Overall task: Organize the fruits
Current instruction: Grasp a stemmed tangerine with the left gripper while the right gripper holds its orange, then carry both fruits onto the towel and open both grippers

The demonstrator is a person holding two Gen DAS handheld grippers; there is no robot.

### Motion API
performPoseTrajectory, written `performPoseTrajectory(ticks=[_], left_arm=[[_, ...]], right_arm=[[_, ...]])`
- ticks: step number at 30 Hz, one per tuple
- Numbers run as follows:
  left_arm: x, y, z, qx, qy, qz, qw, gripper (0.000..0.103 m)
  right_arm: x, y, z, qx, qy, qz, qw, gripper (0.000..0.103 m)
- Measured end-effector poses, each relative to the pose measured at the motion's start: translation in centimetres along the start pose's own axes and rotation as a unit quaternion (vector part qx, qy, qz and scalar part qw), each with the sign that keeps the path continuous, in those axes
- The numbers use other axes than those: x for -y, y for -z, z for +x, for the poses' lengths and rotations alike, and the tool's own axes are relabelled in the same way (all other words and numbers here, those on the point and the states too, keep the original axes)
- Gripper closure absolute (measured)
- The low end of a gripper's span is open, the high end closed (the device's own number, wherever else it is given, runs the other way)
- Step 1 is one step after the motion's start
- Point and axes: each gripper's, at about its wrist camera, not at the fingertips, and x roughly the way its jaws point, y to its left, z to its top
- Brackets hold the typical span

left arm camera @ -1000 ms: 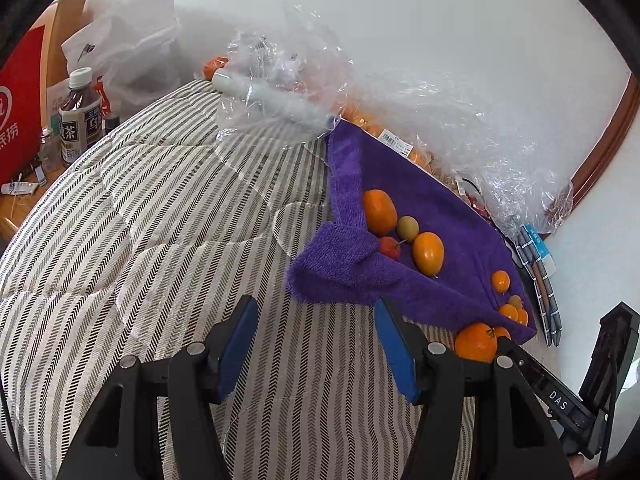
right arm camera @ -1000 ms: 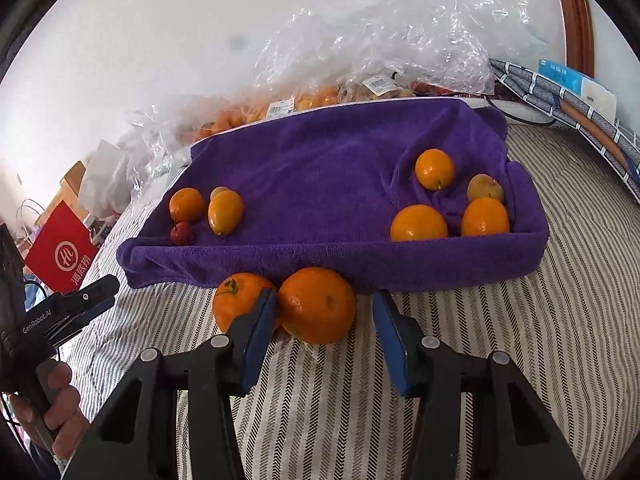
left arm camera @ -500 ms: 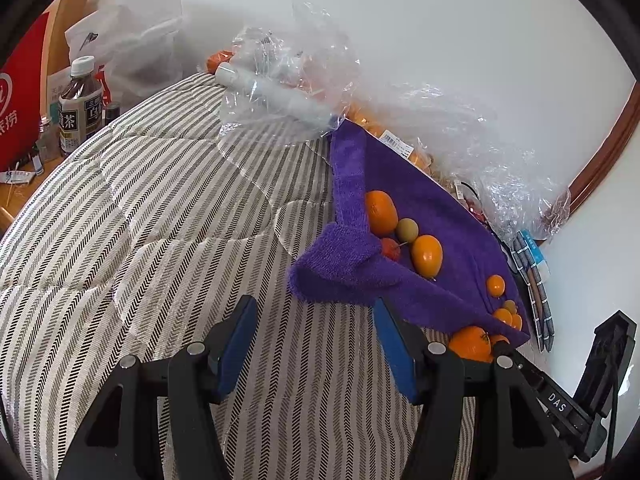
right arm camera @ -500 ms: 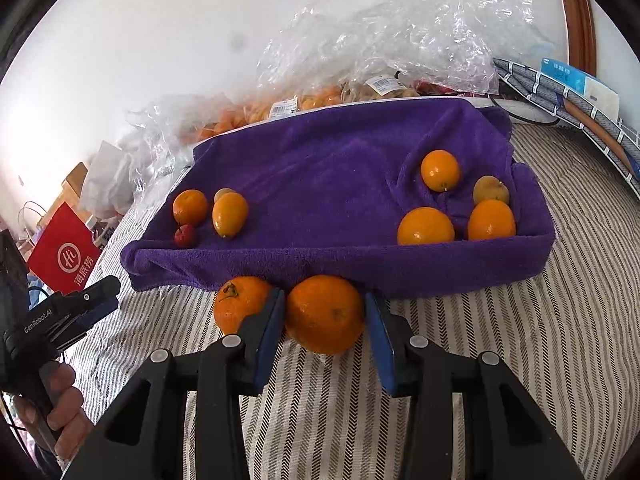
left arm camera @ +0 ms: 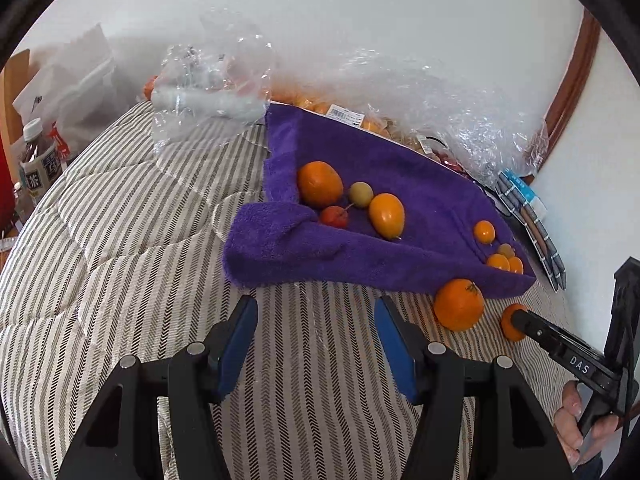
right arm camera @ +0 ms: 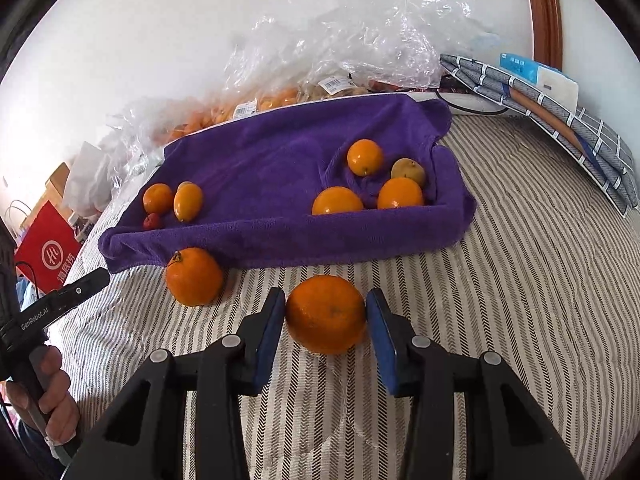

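Approx 8 fruits sit on towel (right arm camera: 280,152); 2 oranges left on bed. Right hand-held gripper (right arm camera: 326,316) grips 1 orange (right arm camera: 326,314); other orange (right arm camera: 194,276) beside towel. Left hand-held gripper (left arm camera: 316,332) wide, w/ nothing.

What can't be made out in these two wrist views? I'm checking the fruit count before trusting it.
- Fruit inside the crinkled clear plastic bags: both views, glare and folds blur it, uncountable.
- Round orange held by the right gripper: left view, mostly hidden behind a finger.
- Small green-yellow fruit on the purple towel: right view, hidden behind the oval orange fruit.
- Dark drink bottle: left view, cut by the edge.
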Motion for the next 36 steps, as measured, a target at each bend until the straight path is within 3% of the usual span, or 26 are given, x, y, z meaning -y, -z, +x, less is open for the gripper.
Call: performPoseTrajectory(ticks=[7,10,13,19,21,22,23,29,36], left_arm=[[3.9,0.0,0.8,-0.024,0.025,0.054,0.9979,0.044],[6.2,-0.2,1.0,-0.021,0.046,0.073,0.9961,0.044],[8.5,-0.5,2.4,-0.043,0.067,0.091,0.9927,0.044],[11.4,0.0,5.3,-0.074,0.041,0.117,0.9895,0.045],[11.5,0.1,5.8,-0.074,0.041,0.112,0.9900,0.049],[11.5,0.0,5.9,-0.074,0.043,0.108,0.9905,0.059],[11.5,-0.1,5.9,-0.076,0.044,0.104,0.9907,0.062],[9.7,-0.8,4.5,-0.070,0.067,0.075,0.9925,0.063],[7.6,-4.5,2.6,-0.023,0.052,0.050,0.9971,0.063]], right_arm=[[1.1,0.2,-1.4,0.002,-0.010,-0.003,1.000,0.061],[2.2,0.4,-2.8,0.012,0.001,-0.005,1.000,0.061],[3.3,0.3,-3.8,0.020,0.013,-0.005,1.000,0.061],[4.9,-0.4,-4.7,0.030,0.022,-0.004,0.999,0.061],[5.2,-0.7,-4.9,0.035,0.020,-0.003,0.999,0.061],[5.3,-0.8,-4.9,0.036,0.021,-0.004,0.999,0.061],[5.3,-0.9,-4.9,0.036,0.021,-0.005,0.999,0.061],[5.2,-1.9,-4.4,0.041,0.016,-0.005,0.999,0.061],[4.3,-4.3,-3.1,0.050,-0.005,-0.008,0.999,0.061]])
